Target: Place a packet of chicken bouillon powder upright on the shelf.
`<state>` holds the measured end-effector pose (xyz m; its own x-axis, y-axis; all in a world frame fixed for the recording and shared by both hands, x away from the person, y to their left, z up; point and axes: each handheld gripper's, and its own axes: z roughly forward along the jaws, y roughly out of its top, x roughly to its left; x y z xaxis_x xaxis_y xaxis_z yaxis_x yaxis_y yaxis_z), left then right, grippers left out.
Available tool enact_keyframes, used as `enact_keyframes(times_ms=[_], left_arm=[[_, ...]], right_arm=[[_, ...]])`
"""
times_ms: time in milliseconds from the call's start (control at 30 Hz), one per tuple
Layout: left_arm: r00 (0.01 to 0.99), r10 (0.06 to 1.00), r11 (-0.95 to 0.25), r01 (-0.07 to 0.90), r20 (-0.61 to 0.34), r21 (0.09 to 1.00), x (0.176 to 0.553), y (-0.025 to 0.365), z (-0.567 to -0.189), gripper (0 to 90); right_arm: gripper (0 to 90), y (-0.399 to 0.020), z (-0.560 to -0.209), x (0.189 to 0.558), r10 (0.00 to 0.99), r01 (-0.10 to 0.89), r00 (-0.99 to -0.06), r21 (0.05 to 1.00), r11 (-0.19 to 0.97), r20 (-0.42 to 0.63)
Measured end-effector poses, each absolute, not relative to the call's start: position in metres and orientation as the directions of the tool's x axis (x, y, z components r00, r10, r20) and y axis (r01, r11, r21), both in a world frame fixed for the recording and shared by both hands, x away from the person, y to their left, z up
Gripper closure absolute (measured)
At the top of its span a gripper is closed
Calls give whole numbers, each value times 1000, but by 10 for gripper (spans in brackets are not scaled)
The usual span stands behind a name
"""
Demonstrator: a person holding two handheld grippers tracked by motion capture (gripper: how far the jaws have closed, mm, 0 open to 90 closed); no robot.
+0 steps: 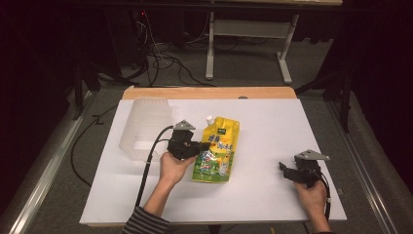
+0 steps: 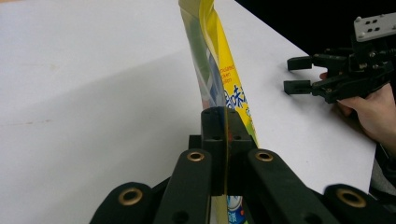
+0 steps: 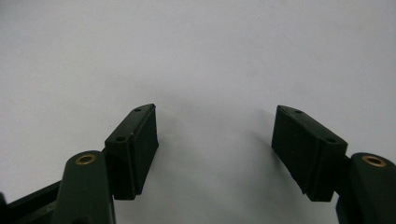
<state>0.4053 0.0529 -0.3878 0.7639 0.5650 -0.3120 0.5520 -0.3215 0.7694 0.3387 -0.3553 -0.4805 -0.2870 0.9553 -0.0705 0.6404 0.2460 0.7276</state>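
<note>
Pouch edge — between left fingers

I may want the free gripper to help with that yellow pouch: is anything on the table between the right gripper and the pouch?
Nothing visible does. The right gripper sits open over bare white table, and the stretch to the yellow spouted pouch is bare. The left gripper is shut on the pouch's far edge.
</note>
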Motion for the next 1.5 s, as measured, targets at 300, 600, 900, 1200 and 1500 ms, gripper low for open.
enact_keyframes(times_ms=[300, 600, 900, 1200, 1500], left_arm=[[809, 542, -383, 477, -226, 791, 394, 54, -368, 900], [807, 561, -391, 452, -181, 802, 390, 67, -354, 900], [795, 578, -353, 449, -186, 821, 394, 86, -341, 900], [785, 592, -323, 438, -182, 839, 397, 105, -326, 900], [761, 624, -285, 434, -179, 855, 404, 131, -314, 900]], right_arm=[[317, -355, -481, 339, 956, 640, -285, 728, 247, -74], [317, -355, -481, 339, 955, 639, -288, 728, 247, -72], [317, -356, -481, 339, 955, 639, -289, 728, 247, -70], [317, -355, -480, 339, 955, 640, -287, 728, 246, -71], [317, -355, -481, 338, 956, 640, -285, 728, 246, -73]])
